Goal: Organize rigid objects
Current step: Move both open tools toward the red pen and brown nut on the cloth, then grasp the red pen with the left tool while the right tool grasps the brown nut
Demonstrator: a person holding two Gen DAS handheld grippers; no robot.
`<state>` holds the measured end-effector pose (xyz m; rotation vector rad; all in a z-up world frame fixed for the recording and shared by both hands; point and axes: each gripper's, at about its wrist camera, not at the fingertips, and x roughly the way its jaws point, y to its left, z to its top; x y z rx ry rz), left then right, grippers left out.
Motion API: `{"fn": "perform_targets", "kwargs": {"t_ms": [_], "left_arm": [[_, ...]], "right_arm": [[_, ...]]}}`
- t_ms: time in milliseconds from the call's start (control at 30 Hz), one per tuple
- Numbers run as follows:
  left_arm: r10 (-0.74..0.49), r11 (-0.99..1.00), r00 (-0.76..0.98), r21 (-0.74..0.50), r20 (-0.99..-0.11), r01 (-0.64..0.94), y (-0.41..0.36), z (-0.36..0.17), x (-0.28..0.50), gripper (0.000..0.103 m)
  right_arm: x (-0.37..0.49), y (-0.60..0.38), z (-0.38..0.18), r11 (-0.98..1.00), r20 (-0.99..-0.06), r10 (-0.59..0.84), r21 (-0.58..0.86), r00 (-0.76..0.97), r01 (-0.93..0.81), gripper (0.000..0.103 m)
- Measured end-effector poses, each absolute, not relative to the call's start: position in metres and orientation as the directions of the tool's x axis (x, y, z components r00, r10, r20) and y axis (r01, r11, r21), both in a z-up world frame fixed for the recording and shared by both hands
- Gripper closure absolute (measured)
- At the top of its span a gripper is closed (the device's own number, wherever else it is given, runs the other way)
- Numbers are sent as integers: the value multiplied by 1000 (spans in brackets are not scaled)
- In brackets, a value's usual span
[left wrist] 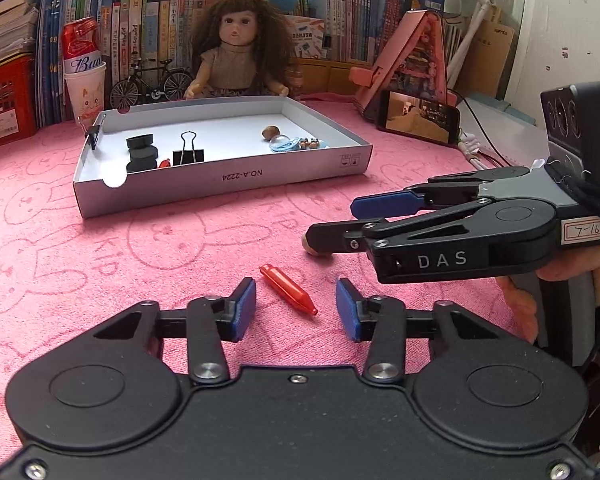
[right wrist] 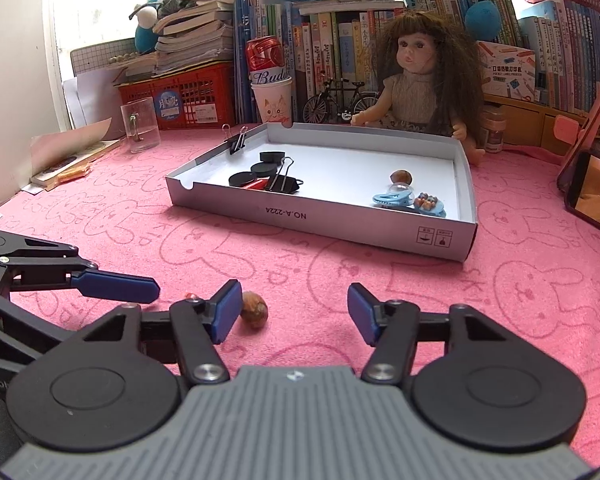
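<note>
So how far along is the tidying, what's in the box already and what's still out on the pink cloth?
Done: the white box already holds black discs, a binder clip, a nut and blue hair clips. In hand: nothing gripped yet; the left gripper brackets the red whistle, the right gripper brackets the loose nut. Left: boxing both.

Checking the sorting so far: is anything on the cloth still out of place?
Yes. A red whistle and a brown nut lie loose on the pink cloth, outside the white tray that holds the other small items.
</note>
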<state>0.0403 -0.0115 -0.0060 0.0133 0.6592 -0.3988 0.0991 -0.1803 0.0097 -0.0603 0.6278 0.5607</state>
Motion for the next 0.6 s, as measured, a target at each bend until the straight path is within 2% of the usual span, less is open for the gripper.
{"fn": "perform_targets", "kwargs": {"t_ms": [67, 300, 600], "left_arm": [[-339, 929, 726, -94, -598, 357, -12, -7, 40, 77], [-279, 951, 745, -65, -605, 303, 4, -6, 41, 79], [-239, 967, 767, -74, -596, 244, 13, -4, 44, 79]], "right_arm": [[98, -178, 8, 845, -576, 487, 118, 657, -522, 39], [97, -171, 4, 837, -591, 488, 108, 642, -537, 50], [92, -167, 3, 842, -582, 474, 79, 661, -534, 81]]}}
